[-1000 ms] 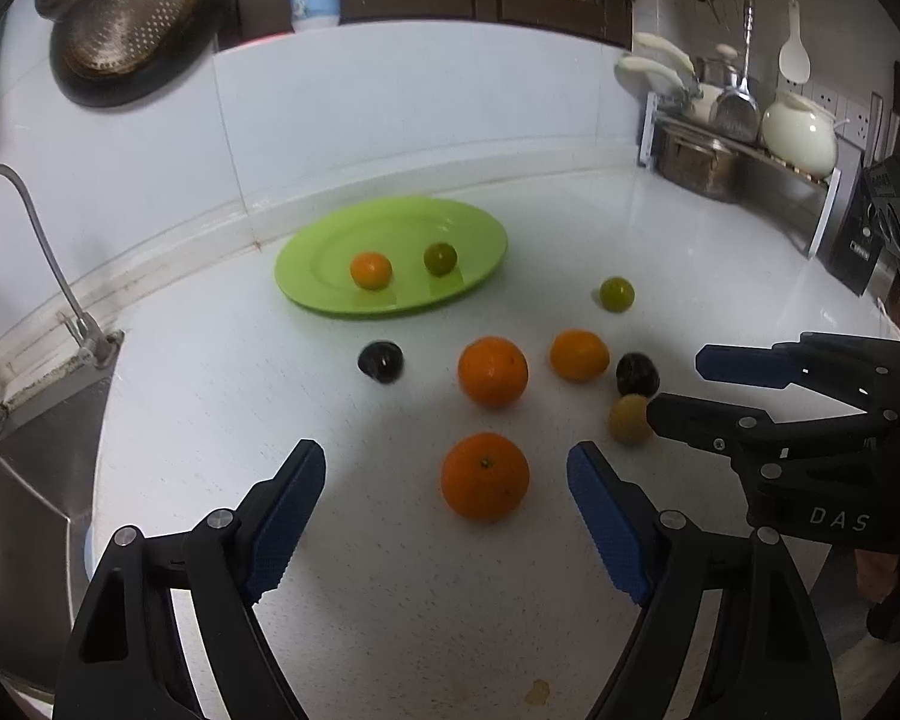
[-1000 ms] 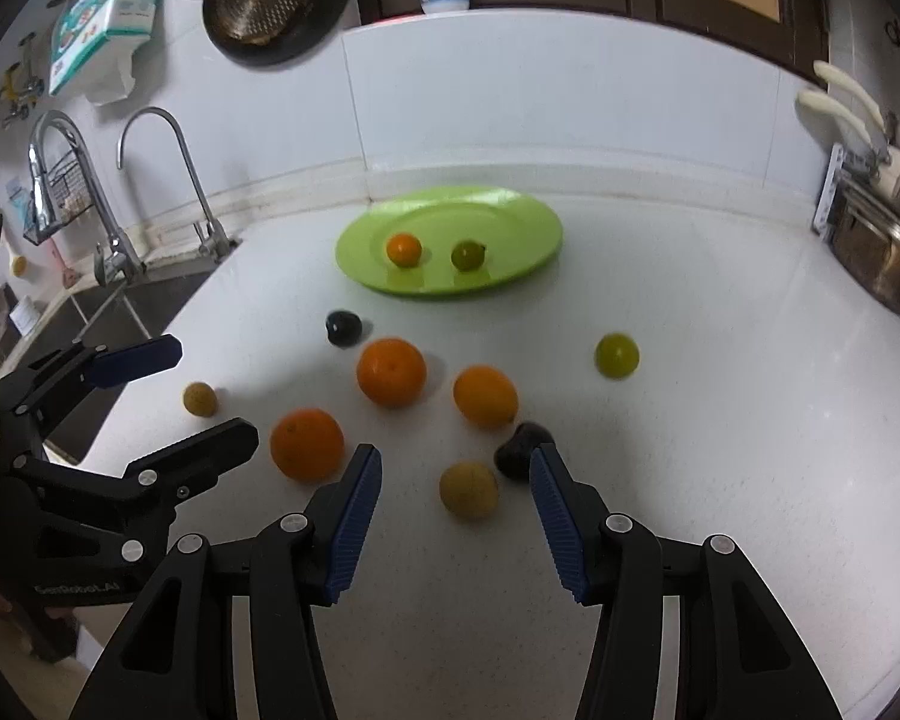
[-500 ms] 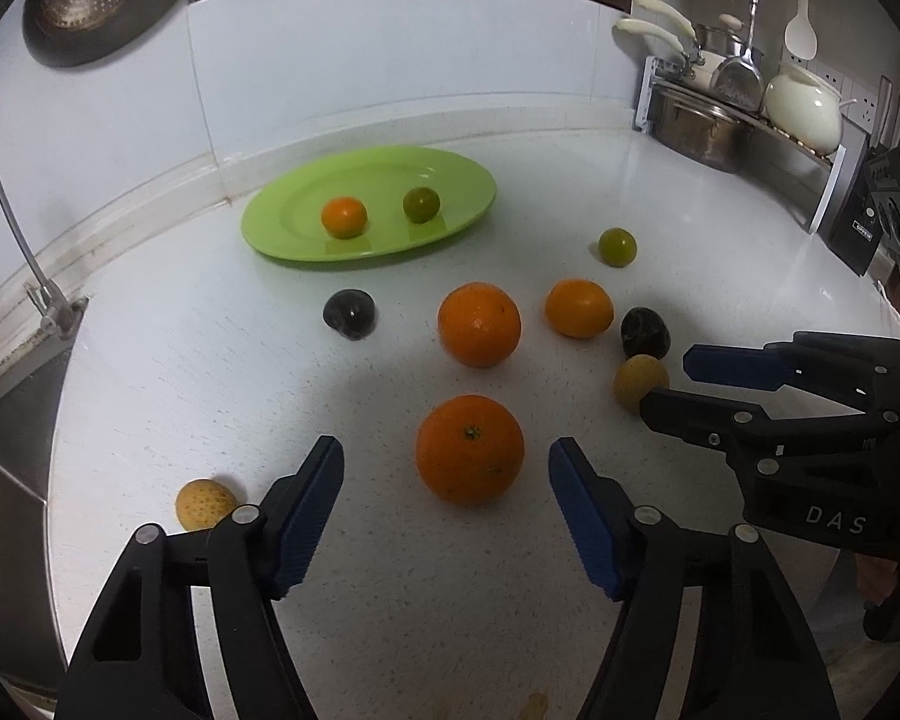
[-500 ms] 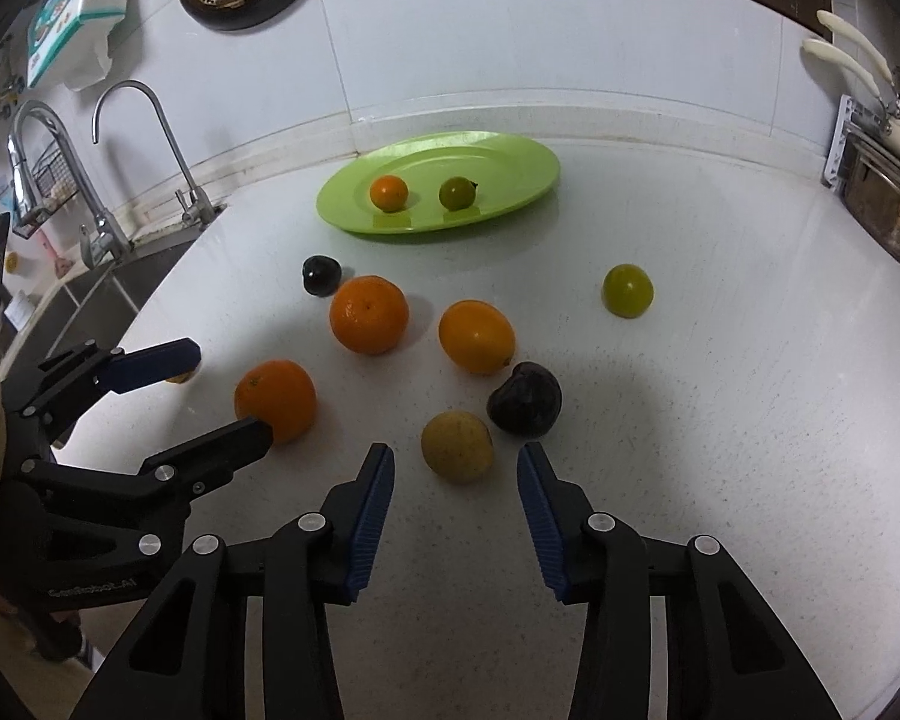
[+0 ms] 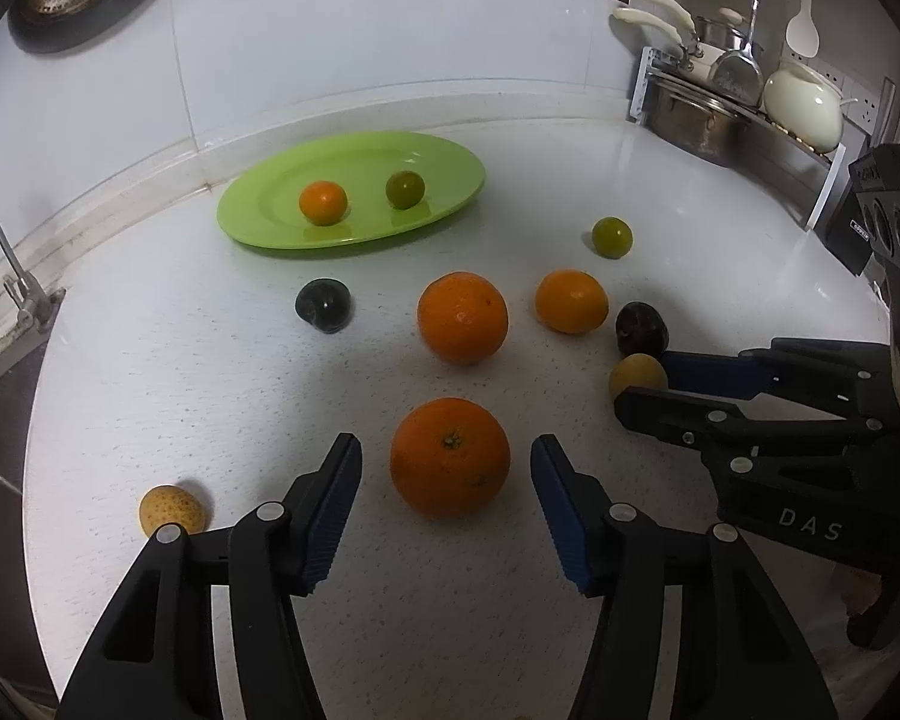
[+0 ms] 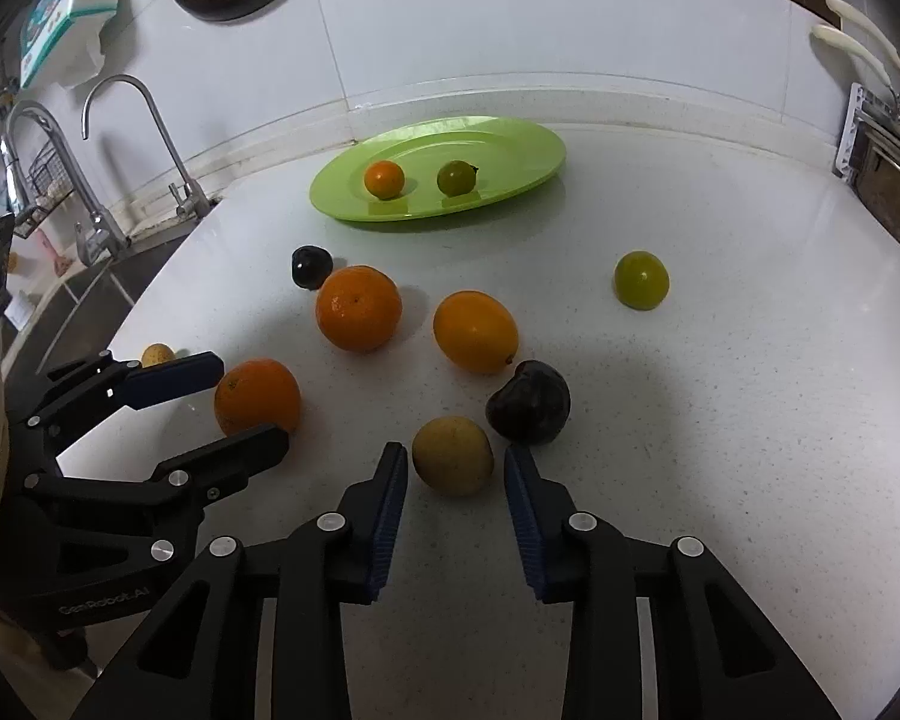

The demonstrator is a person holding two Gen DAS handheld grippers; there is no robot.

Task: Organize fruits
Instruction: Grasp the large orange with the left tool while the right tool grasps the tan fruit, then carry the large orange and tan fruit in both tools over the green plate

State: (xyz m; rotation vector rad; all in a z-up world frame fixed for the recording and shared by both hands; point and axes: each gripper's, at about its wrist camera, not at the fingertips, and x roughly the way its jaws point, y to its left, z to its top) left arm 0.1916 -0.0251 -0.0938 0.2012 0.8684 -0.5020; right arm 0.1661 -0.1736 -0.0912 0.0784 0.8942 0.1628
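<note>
My left tongs [image 5: 447,483] are spread wide with a big orange [image 5: 450,457] sitting between the blue pads, neither pad touching it. My right tongs [image 6: 456,477] are also open, straddling a small yellow-brown fruit [image 6: 453,455] that rests on the white bench [image 6: 720,420]; whether the pads touch it I cannot tell. A dark plum [image 6: 528,402] lies just beside that fruit, on its far right side.

Farther out on the bench are a second orange [image 5: 462,318], a smaller orange fruit [image 5: 571,301] to its right, another dark plum [image 5: 323,306] to its left, and a green fruit [image 5: 611,237] off to the right, apart from the rest. A speckled yellow fruit [image 5: 171,510] lies near the bench edge, just beside my left tongs on their left.

The green plate [image 5: 450,162] sits at the back near the wall, holding a small orange fruit [image 5: 323,202] and a small green fruit [image 5: 405,189] side by side, not touching. A faucet [image 6: 150,132] stands over the sink to the left, and a pot rack [image 5: 744,114] stands at the far right.
</note>
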